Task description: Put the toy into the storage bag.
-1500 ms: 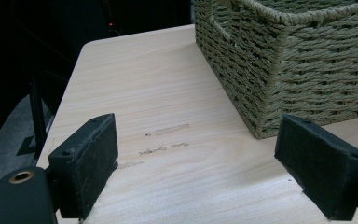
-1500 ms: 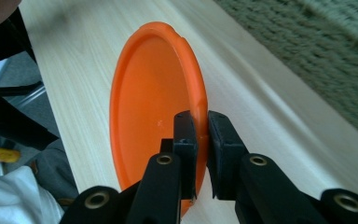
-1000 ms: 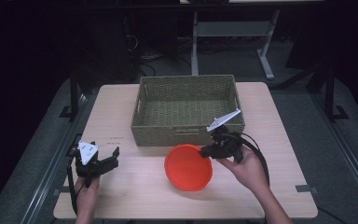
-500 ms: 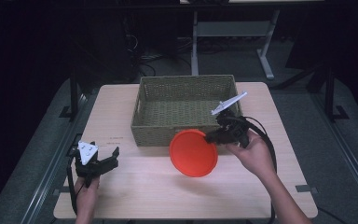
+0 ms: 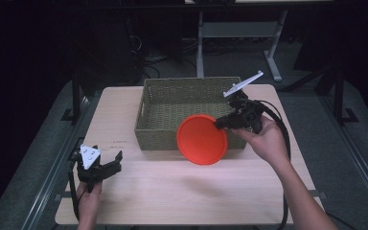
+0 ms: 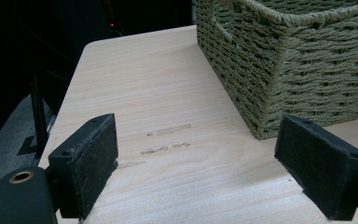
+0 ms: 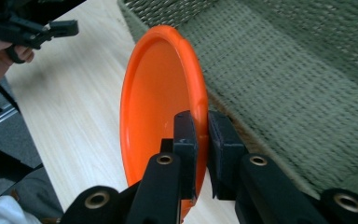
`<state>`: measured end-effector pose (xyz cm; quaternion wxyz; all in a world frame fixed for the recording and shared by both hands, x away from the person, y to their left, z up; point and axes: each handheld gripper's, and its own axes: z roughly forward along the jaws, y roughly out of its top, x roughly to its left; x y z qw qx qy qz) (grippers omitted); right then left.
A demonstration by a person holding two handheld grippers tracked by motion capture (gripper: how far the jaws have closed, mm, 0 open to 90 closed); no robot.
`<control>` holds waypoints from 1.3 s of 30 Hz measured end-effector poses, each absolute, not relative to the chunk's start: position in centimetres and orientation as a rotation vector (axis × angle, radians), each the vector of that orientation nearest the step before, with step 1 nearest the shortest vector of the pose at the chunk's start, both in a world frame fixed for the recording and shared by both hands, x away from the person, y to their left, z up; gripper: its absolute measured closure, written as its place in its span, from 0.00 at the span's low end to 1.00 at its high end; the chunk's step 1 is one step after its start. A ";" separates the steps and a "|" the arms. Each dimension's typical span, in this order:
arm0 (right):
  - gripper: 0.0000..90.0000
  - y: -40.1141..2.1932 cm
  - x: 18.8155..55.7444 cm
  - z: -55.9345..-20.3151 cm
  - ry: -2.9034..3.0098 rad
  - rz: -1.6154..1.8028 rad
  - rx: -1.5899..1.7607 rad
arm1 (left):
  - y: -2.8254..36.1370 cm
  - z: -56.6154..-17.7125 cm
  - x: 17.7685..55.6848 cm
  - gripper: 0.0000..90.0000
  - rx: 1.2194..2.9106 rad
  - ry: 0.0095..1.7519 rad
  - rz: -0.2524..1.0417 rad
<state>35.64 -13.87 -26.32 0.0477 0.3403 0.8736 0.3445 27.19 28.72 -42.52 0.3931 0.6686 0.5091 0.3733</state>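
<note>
1. The right claw [image 5: 219, 124] pinches the orange plate's [image 5: 202, 139] right rim.
2. The plate hangs tilted before the wicker basket's [image 5: 160, 132] near wall, above the counter [image 5: 172, 182].
3. The left claw [image 5: 109, 165] gapes empty, near-left.

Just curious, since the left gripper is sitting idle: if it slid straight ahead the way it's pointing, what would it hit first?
Probably the near corner of the woven basket; the open left gripper aims across bare table, though depth is uncertain.

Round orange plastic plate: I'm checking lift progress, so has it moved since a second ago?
Yes. The round orange plastic plate has risen off the table, now overlapping the woven basket's front wall.
</note>
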 end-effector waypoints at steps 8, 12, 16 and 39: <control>0.91 -14.4 37.2 -24.6 2.629 1.027 1.071 | 28.8 -42.5 27.2 0.14 1.693 1.291 0.948; 0.91 -14.8 37.9 -24.0 2.612 1.034 1.085 | 28.8 -42.5 27.2 0.14 1.691 1.290 0.948; 0.91 -15.2 38.5 -23.3 2.589 1.038 1.115 | 28.7 -42.5 27.2 0.14 1.691 1.290 0.948; 0.91 -17.2 43.8 -23.2 2.497 1.080 1.304 | 28.6 -42.5 27.2 0.14 1.691 1.289 0.940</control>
